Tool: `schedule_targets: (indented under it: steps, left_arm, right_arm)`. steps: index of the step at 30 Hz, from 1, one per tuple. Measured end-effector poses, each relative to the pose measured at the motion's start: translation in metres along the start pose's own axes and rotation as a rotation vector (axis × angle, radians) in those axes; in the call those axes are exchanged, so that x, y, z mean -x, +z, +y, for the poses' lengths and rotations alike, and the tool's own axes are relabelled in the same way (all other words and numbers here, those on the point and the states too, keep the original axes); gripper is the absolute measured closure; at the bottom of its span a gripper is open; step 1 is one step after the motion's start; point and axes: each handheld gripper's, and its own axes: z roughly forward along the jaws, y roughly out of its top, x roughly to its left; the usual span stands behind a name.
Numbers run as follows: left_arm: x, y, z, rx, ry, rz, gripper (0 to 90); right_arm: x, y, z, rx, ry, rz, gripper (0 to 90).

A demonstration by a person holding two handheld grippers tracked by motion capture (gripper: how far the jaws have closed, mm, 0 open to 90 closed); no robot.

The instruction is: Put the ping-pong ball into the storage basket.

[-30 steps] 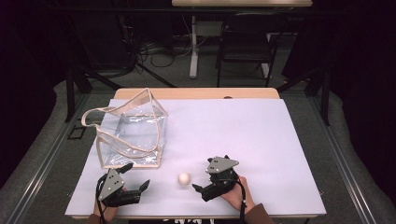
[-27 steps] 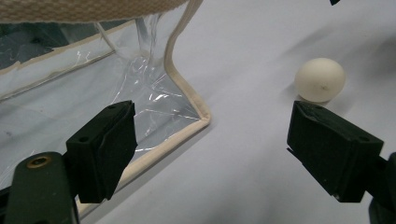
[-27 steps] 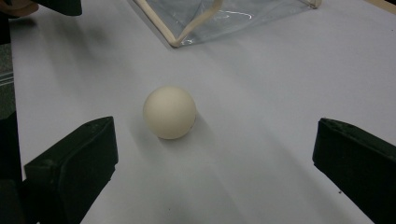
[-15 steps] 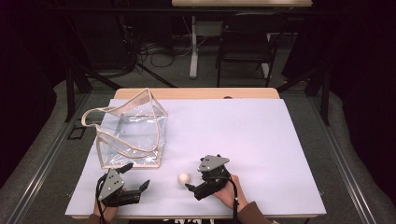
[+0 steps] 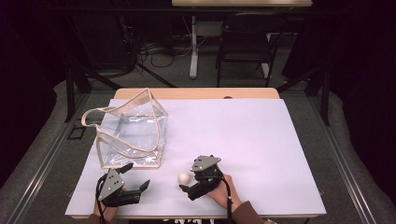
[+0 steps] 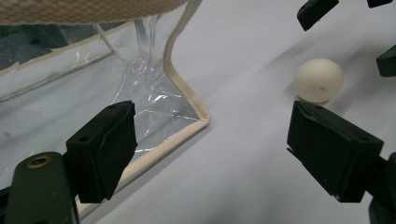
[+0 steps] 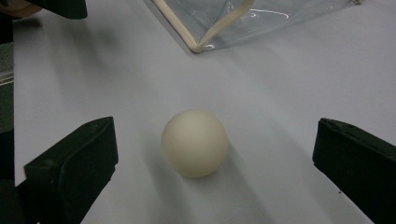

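We hold two black two-jaw grippers low over a table covered by a pale lilac sheet (image 5: pixel 243 135). Our landmark is the small cream-white ball (image 5: pixel 184 178), which rests on the sheet near the table's front edge, touching nothing but the sheet.

Our right gripper (image 5: pixel 187 187) sits just to the right of the ball, its jaws spread wide and pointing at it. In the right gripper view the ball (image 7: pixel 194 143) lies between the two black jaws, clear of both, with bare sheet showing on either side of it. Neither jaw touches it.

Our left gripper (image 5: pixel 136 175) lies well to the left of the ball, also near the front edge, with its jaws spread and nothing between them. In the left gripper view the ball (image 6: pixel 318 80) appears beyond the jaw on that view's right, and parts of the right gripper's black jaws show above and beside the ball.

Behind and to the left of the ball stands a clear plastic tote bag with cream fabric trim and handles (image 5: pixel 128 130), empty as far as we can see. Its near bottom corner (image 6: pixel 201 119) lies flat on the sheet, apart from the ball, and closer to the left gripper than to the right one. In the right gripper view that same trimmed corner (image 7: pixel 198 45) sits beyond the ball, with open sheet between them.
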Motion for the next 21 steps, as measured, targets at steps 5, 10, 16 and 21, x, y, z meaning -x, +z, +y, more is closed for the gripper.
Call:
schedule_targets:
  steps: [5,10,16,21]
  left_arm:
    - [0.000,0.000,0.000,0.000,0.000,-0.001,15.9]
    - [0.000,0.000,0.000,0.003,-0.003,-0.001,15.8]
    - [0.000,0.000,0.000,0.004,-0.001,0.000,15.8]
    - [0.000,0.000,0.000,0.003,-0.002,0.000,15.9]
  right_arm:
    - [-0.001,0.005,0.000,-0.010,-0.001,0.007,0.0]
    - [-0.001,0.008,0.001,-0.010,0.004,0.013,0.0]
    - [-0.003,0.012,0.001,-0.022,0.002,0.019,4.3]
    - [-0.006,0.015,0.002,-0.045,-0.011,0.024,14.1]
